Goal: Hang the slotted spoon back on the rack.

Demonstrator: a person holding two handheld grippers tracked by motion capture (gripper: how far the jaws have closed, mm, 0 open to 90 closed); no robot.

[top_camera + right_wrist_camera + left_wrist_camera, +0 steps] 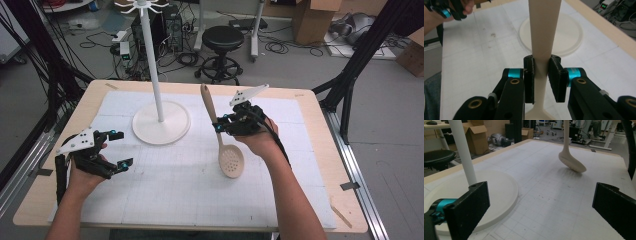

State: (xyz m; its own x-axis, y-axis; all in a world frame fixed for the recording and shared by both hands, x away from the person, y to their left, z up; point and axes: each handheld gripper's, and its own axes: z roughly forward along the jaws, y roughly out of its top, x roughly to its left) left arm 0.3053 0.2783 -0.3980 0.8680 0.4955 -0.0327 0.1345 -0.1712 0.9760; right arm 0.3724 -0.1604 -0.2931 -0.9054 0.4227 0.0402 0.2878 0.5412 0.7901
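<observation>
Holding right gripper raised over mat's middle, jaws clamped on slotted spoon handle, bowl down just above mat | left gripper low at table's left, jaws spread wide, nothing between them | white stand base on mat behind, between the two grippers | spoon near stand, apart from it

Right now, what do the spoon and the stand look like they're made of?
The spoon looks like matte beige plastic or silicone, perhaps pale wood: even colour, no visible grain, punched holes in the bowl. The stand appears to be white painted metal or plastic, with a smooth pole and a flat round base. The right gripper clamps the spoon's handle.
</observation>
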